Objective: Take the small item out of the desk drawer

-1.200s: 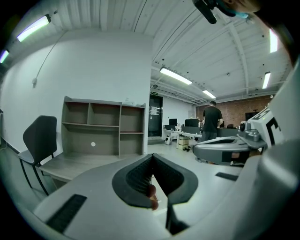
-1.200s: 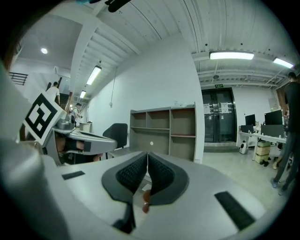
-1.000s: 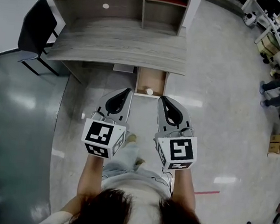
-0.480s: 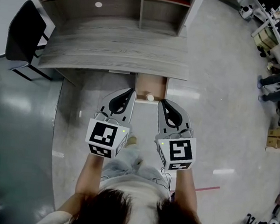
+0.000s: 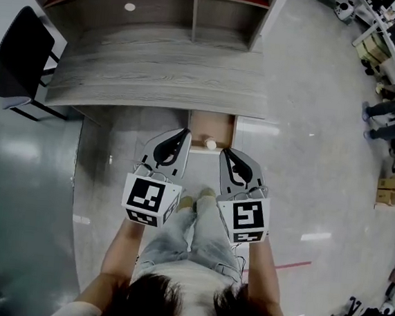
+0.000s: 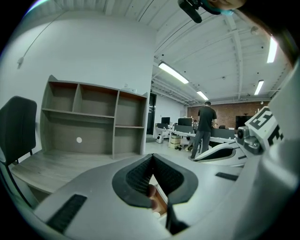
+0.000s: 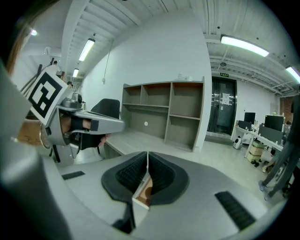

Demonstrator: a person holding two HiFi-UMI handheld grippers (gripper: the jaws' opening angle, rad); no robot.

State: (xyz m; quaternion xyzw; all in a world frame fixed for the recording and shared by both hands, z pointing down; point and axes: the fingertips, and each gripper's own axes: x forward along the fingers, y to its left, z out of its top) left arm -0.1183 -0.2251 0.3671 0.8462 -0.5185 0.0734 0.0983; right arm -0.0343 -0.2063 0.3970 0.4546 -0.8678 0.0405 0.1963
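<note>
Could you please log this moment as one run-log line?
drawer: open | small white item: inside, at drawer front, not yet taken | left tongs: shut, empty | right tongs: shut, empty

Desk (image 5: 156,80) front edge sits lower in the head view than a second ago, and the chair (image 5: 19,60) has slid toward the left edge. The open drawer (image 5: 192,129) and small white item (image 5: 210,144) have come down between the gripper tips. Left gripper (image 5: 183,134) tip now alongside the drawer's side, was at its front corner. Right gripper (image 5: 224,152) tip overlaps the front edge and looks smaller, lower. Both legs and two shoes (image 5: 207,191) show now, earlier one
</note>
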